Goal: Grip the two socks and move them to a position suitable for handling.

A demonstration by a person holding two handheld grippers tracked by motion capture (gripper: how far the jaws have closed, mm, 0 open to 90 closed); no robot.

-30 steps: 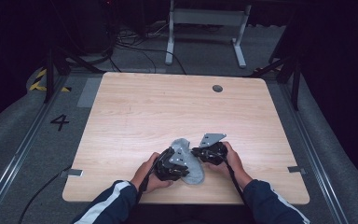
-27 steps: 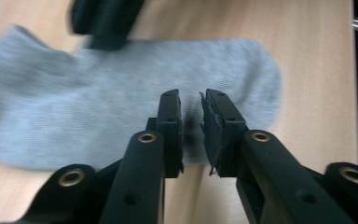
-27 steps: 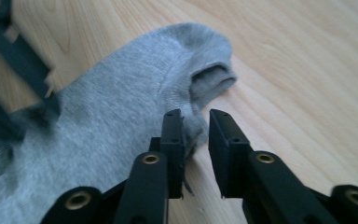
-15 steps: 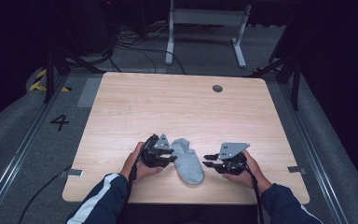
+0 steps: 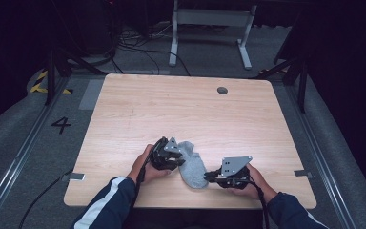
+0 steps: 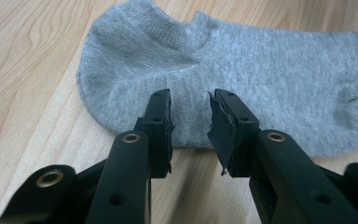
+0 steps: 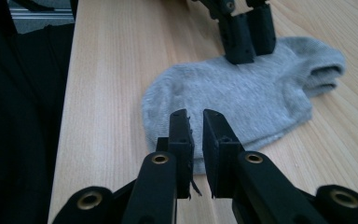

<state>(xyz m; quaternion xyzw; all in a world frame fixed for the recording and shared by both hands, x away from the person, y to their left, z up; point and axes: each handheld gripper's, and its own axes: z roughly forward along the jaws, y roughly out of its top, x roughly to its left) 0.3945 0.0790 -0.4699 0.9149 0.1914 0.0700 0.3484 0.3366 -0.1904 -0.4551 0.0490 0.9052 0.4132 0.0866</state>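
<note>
A grey sock [image 5: 193, 163] lay flat on the tabletop [image 5: 181, 109] between both grippers. The left gripper [image 6: 191, 112], jaws apart, hovered over its cuff end; the right gripper [image 7: 196, 128], jaws nearly together and empty, faced its toe, apparently poised for a fold, which next calls for pinching an edge.

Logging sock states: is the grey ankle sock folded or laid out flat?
Laid out flat: the grey ankle sock lies full length on the wooden table, cuff opening visible, no fold.

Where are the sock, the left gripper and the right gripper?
sock [image 5: 194, 164], high view, middle of the grey fabric.
left gripper [image 6: 191, 126], left gripper view, gap between its fingers.
right gripper [image 7: 196, 133], right gripper view, narrow gap between its fingers.
</note>
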